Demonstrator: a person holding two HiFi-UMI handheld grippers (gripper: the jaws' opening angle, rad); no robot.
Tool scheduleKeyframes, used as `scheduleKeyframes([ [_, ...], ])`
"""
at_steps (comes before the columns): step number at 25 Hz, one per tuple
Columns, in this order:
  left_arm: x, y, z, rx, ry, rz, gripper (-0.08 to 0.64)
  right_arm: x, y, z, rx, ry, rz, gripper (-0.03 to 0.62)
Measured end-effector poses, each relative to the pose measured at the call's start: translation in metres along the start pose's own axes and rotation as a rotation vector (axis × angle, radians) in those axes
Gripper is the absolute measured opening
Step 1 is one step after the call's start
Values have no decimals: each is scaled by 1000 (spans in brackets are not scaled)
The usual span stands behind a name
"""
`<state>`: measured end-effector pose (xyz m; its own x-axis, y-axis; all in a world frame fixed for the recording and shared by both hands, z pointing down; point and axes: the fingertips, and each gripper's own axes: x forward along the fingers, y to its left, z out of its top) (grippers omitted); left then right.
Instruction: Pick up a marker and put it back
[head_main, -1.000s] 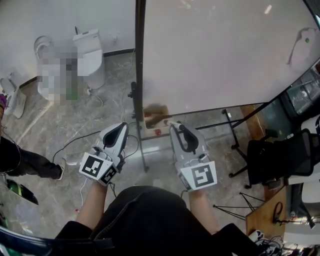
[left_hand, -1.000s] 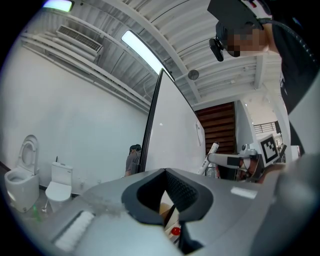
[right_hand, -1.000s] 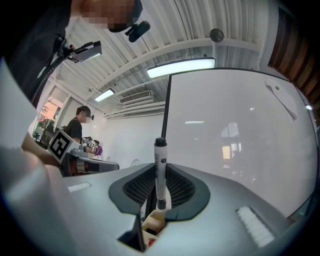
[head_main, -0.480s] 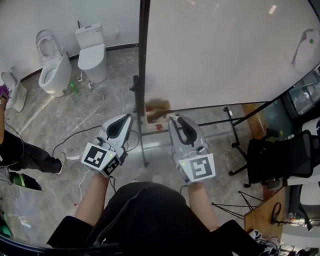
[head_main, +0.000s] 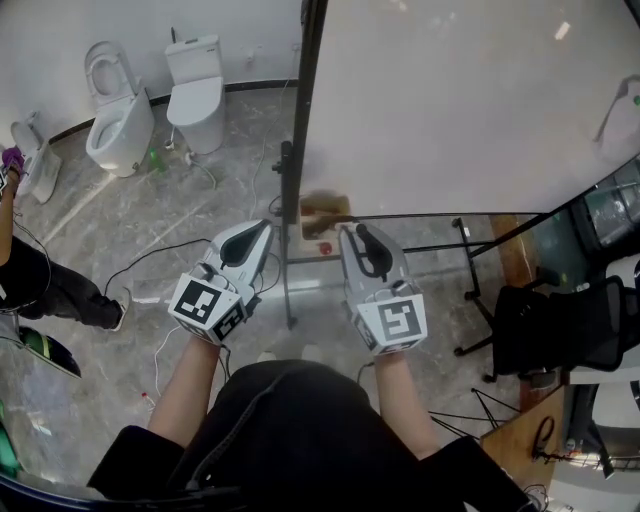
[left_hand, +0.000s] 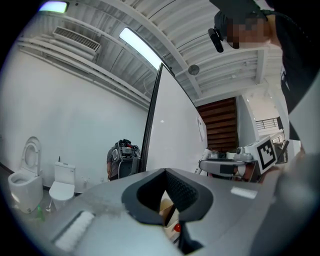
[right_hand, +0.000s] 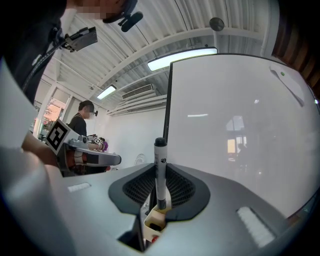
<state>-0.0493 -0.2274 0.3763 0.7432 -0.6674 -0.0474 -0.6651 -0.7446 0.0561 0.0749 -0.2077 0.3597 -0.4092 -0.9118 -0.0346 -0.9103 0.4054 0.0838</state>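
In front of the large white whiteboard (right_hand: 240, 150), the right hand-held gripper (right_hand: 159, 192) is clamping a slim white black-capped marker (right_hand: 160, 170) upright just above a small cream holder box (right_hand: 156, 217), apparently returning it, likely needing a straight lowering before release, while the left hand-held gripper (left_hand: 167, 200) is hovering slightly parted, empty.

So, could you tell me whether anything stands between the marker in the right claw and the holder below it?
Nothing visible does. The right claw is shut on the marker, holding it upright. The marker's lower end sits directly at the open top of the cream holder, with no object between them.
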Motion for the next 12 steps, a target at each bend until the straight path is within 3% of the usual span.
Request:
scheduleKeyframes([
  [12, -26, 20, -6, -17, 3, 99, 6, 20, 9, -19, 6, 12, 59, 72],
])
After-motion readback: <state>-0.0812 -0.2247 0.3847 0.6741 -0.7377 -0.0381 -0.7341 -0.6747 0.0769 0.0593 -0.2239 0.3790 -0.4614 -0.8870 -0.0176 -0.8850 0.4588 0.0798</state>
